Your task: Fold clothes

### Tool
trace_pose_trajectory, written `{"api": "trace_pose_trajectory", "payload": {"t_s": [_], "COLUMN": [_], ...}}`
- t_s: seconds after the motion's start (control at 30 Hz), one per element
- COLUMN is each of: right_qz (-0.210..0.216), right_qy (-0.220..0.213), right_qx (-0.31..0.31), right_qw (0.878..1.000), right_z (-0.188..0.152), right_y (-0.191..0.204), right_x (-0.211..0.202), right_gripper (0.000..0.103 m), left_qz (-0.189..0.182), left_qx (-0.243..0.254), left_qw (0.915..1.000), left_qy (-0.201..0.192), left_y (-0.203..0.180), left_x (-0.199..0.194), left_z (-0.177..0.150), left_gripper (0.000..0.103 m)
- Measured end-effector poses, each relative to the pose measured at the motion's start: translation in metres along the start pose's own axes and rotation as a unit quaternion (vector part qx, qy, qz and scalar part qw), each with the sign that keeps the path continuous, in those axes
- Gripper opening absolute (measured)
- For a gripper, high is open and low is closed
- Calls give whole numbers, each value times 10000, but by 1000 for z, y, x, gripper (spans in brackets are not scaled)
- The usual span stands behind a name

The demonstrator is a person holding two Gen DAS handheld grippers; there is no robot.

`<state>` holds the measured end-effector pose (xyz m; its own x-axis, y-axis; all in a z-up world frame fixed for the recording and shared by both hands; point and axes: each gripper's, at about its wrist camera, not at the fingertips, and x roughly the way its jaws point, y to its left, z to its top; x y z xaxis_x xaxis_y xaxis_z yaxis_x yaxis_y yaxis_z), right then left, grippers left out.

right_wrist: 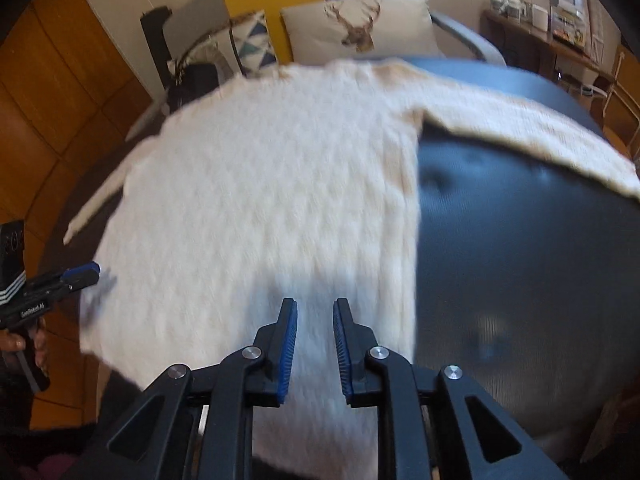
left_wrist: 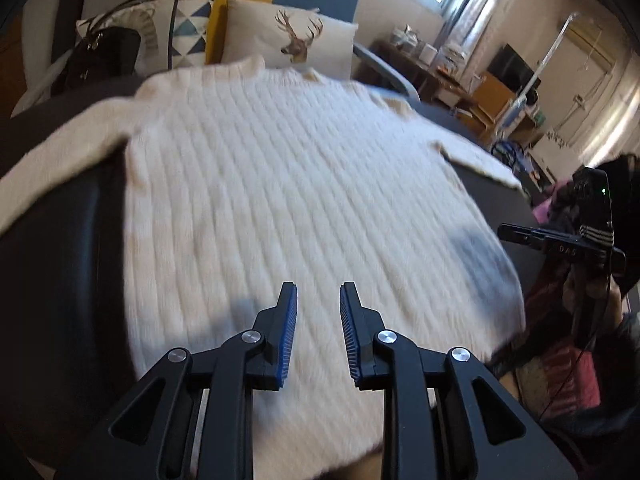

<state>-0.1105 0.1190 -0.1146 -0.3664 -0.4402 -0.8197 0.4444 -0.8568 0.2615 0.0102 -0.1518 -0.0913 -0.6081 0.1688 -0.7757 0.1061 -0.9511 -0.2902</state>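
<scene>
The cream ribbed knit sweater (left_wrist: pixel 288 200) fills the middle of both frames, spread flat on the dark grey leather-like surface (right_wrist: pixel 520 260), sleeves out to either side, collar toward the top; no fold shows. The left gripper (left_wrist: pixel 318 300) and right gripper (right_wrist: pixel 315 312) hover over its lower hem, jaws parted, holding nothing.

Cream ribbed knit sweater (left_wrist: pixel 288 184): soft, fuzzy, matt wool-like cloth. Dark rounded desk (right_wrist: pixel 520 248): smooth surface with a faint sheen. Left gripper (left_wrist: pixel 318 300) and right gripper (right_wrist: pixel 315 312): matt black plastic with shiny metal rivets and ridged blue pads. Deer-print cushion (left_wrist: pixel 292 38): matt woven cloth. Orange wall panels (right_wrist: pixel 60 92): smooth wood.
</scene>
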Motion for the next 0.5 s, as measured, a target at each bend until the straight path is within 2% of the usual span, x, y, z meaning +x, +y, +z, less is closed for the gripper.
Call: {"api": "trace_pose_trajectory", "payload": {"t_s": [0.07,0.2,0.33,0.5], "right_qz": [-67,-54,-26,8], "right_qy": [-144,-104,-56,4], "right_qx": [-5,-53,-104,-166], "right_qw": [9999,9999,9999,9999], "right_z": [27,54,81,114], "right_y": [14,15,14,13], "right_x": [14,36,58,85], "right_gripper": [18,18,18,18], "left_qz": [239,755,418,-2], "left_qx": [45,51,-46,-130], "left_qw": [9997,9953,9974,9999], "left_qy": [35,612,583,-68], "left_y": [4,24,36,47], "left_x": [15,57,50,47], "left_z": [16,17,29,99], "left_gripper": [24,24,24,24]}}
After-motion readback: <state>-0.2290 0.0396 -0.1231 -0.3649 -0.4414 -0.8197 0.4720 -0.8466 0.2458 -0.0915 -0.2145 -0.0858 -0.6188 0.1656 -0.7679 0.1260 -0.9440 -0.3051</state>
